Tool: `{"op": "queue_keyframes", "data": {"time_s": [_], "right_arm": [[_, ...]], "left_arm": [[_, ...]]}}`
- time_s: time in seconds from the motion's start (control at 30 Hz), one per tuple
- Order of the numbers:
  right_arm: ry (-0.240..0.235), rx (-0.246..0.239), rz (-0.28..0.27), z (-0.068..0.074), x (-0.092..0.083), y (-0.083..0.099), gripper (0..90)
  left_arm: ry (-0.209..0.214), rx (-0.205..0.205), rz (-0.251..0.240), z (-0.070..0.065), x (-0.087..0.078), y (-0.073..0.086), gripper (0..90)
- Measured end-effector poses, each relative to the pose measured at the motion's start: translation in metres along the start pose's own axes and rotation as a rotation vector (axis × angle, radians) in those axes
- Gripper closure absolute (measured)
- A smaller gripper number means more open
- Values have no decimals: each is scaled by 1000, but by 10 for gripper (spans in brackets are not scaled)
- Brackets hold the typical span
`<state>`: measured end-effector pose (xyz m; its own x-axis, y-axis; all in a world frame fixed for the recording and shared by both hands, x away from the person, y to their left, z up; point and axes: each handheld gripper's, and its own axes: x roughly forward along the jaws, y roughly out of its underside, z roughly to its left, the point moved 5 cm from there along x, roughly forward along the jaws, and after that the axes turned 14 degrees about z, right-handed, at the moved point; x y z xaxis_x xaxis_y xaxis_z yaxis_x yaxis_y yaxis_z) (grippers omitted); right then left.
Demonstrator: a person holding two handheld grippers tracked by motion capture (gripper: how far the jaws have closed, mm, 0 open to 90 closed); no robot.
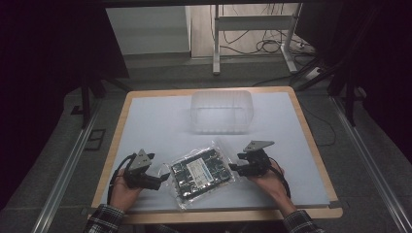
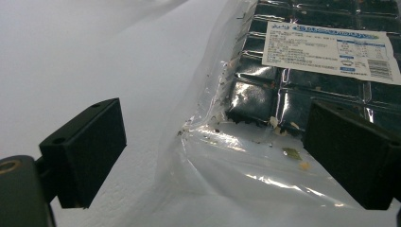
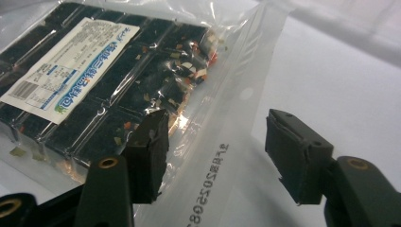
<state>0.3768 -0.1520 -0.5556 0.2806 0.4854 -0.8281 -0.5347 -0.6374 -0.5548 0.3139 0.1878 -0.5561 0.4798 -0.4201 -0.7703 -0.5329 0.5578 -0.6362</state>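
A clear plastic bag of dark square blocks with a white label (image 1: 203,171) lies flat near the table's front edge, between my two grippers. My left gripper (image 1: 164,175) is at the bag's left edge and stands open; in the left gripper view the bag's clear margin (image 2: 246,165) lies between the jaws. My right gripper (image 1: 234,162) is at the bag's right edge, also open; the printed sealed edge of the bag (image 3: 222,156) runs between its jaws. Neither holds anything.
A clear plastic tub (image 1: 222,111) stands at the middle back of the white table top (image 1: 145,121). Beyond the table's wooden rim lie desk legs and cables on the floor (image 1: 262,46).
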Motion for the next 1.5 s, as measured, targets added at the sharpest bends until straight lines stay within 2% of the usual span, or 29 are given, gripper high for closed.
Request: {"op": "queue_keyframes", "data": {"time_s": [0.23,0.43,0.53,0.77,1.0,1.17,1.3,1.5], "right_arm": [[-29,-12,28,3,8,-4,529],[-21,-44,27,9,10,-7,612],[-23,-40,26,10,11,-8,643],[-41,15,37,10,14,-6,728],[-53,80,42,9,14,-6,871],[-60,104,33,9,13,-8,888],[-42,93,33,11,8,-11,888],[-43,82,20,12,-1,-16,888]], "left_arm": [[-1,4,1,1,0,0,65],[0,3,5,0,0,0,65],[-1,2,5,0,0,0,65],[-3,2,6,0,0,0,65],[-5,2,5,0,0,0,65],[-8,4,0,0,0,0,65],[-11,4,-1,0,-1,0,65],[-11,5,-1,0,-1,0,64]]}}
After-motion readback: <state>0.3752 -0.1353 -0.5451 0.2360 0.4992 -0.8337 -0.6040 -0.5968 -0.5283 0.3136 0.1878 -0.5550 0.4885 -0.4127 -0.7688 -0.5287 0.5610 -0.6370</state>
